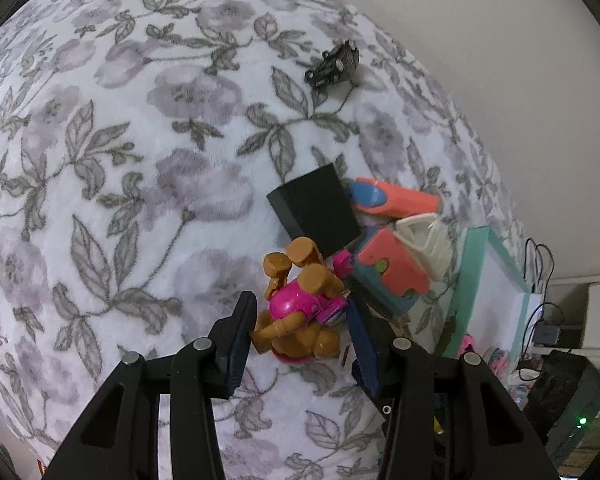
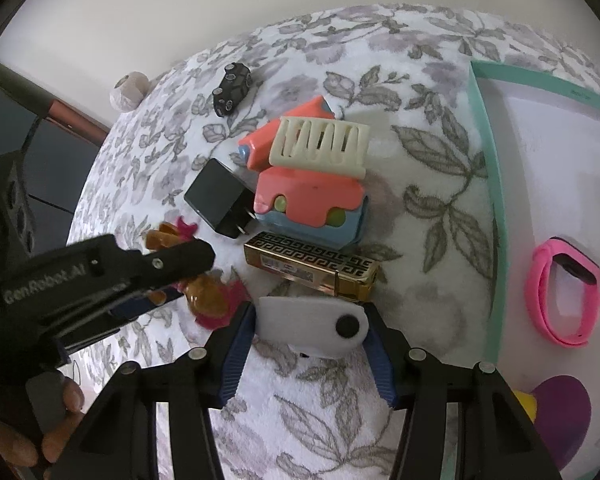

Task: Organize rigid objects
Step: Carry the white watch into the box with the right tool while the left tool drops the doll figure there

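Blue-padded fingers [image 1: 244, 344] of the left gripper [image 1: 300, 332] stand apart on either side of a brown-and-pink toy dog [image 1: 300, 304]. The left pad is just beside the dog's leg; whether either pad presses the toy cannot be told. The dog lies on a floral blanket [image 1: 120, 160].

Right gripper [image 2: 310, 334]: jaws spread around a white flat case [image 2: 312, 326] bearing a black round button. The case fills the gap from pad to pad, so the jaws appear to clamp it, held just above the blanket.

Beyond the left jaws, a black charger [image 1: 316, 210] lies just past the dog. To its right sit a coral-and-blue toy [image 1: 388, 272], a second coral piece [image 1: 396, 200] and a cream slotted clip [image 1: 424, 240], all clustered and touching. A small black toy car [image 1: 334, 64] rests well apart, near the far blanket edge.

Beyond the right jaws, a gold patterned lighter [image 2: 312, 268] lies just past the case, against the coral-and-blue toy. The charger's prongs point toward that toy.

At the right stands a teal-rimmed white tray [image 2: 484, 160]. Inside it lie a pink wristband [image 2: 564, 304] and, nearer the camera, a purple object [image 2: 560, 412] with a yellow piece beside it; their identity cannot be told.
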